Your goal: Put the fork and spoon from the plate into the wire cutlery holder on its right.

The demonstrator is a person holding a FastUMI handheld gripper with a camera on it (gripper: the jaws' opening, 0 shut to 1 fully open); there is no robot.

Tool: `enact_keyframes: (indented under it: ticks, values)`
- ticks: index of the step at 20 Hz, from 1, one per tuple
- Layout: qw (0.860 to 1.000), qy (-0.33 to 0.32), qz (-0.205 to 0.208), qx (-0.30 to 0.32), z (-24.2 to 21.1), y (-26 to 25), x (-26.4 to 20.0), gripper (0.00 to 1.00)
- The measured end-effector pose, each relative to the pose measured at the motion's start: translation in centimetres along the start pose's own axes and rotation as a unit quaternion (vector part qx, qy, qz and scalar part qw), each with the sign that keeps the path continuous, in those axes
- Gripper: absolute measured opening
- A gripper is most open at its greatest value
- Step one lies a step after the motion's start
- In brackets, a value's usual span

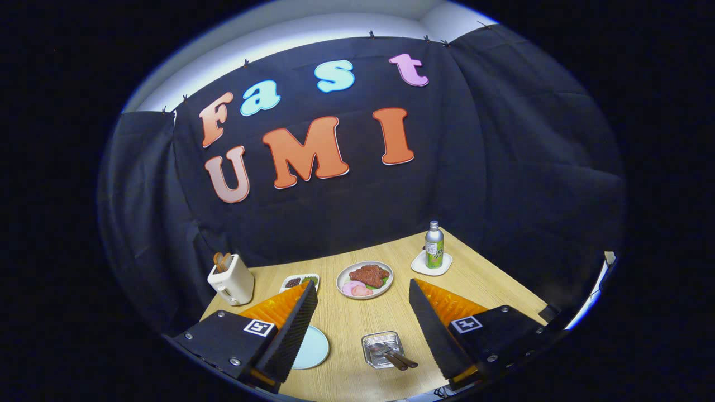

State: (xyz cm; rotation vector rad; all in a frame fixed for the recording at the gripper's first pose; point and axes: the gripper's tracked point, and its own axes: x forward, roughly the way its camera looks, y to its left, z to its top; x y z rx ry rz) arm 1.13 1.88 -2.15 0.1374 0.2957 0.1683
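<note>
The wire cutlery holder point(381, 341) stands on the wooden table between my two fingers, near their bases. A fork and a spoon point(394, 356) with brown handles lie in it, their handles poking out over its near right corner. Left of the holder lies a pale blue plate point(313, 347), bare where it shows and partly hidden behind my left finger point(293, 329). My gripper point(362, 286) is open and held well above the table, with nothing between its fingers.
Beyond the fingertips sits a plate of meat and garnish point(365, 279). A small divided dish point(299, 281) and a white toaster point(232, 282) lie to the far left. A green bottle point(434, 245) stands on a white coaster at the far right.
</note>
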Motion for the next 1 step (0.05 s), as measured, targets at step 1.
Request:
enact_keyframes:
  ticks: [1]
  values:
    - [1.0,-0.001,-0.002,0.002,-0.14,-0.48,-0.09,0.98]
